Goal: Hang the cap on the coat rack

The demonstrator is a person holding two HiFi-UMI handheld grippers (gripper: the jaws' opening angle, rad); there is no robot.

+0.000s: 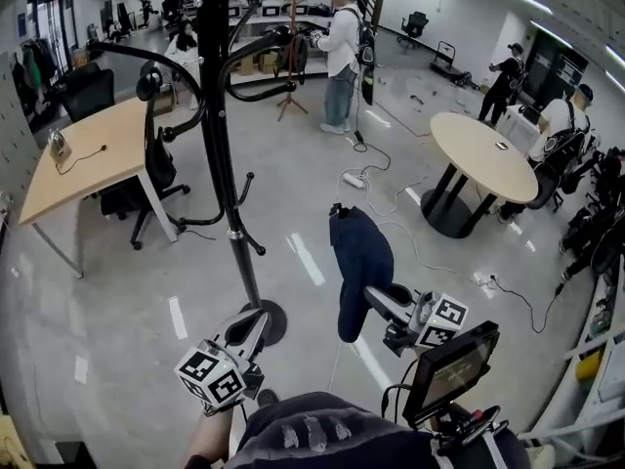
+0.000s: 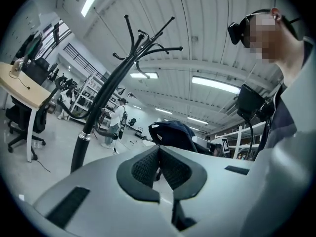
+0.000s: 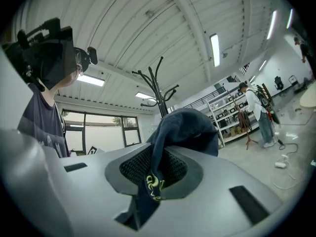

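**Q:** Fig. 1, head view: where is the cap, and what holds it?

**A:** The dark blue cap (image 1: 359, 262) hangs just off centre, toward 4 o'clock. The right gripper (image 1: 375, 299) reaches in from 5 o'clock and clamps its lower edge. In the right gripper view, the two jaws are closed on a fold of the fabric (yellow-green lettering shows on the pinched strip). The rest of the cap bulges up past the pads toward 1 o'clock.

**Q:** Does the cap touch the coat rack?

**A:** No. The black coat rack (image 1: 220, 135) stands at 9 o'clock of the cap, with bare floor between them. Its pole runs from 12 o'clock down to a round base near 7 o'clock, and its curved hooks spread toward 10 and 1 o'clock. None of the hooks in view carries the cap.

**Q:** And the other claw?

**A:** The left gripper (image 1: 256, 322) sits at 7 o'clock, just beside the rack's base. In the left gripper view its pads (image 2: 148, 166) are pressed together with nothing between them. The rack's pole rises at 10 o'clock, and the cap shows beyond the jaws at 12 o'clock.

**Q:** What surrounds the scene?

**A:** A wooden desk (image 1: 83, 159) lies at 9 o'clock and a round table (image 1: 483, 154) at 2 o'clock. A standing person (image 1: 342, 52) is at 12 o'clock.
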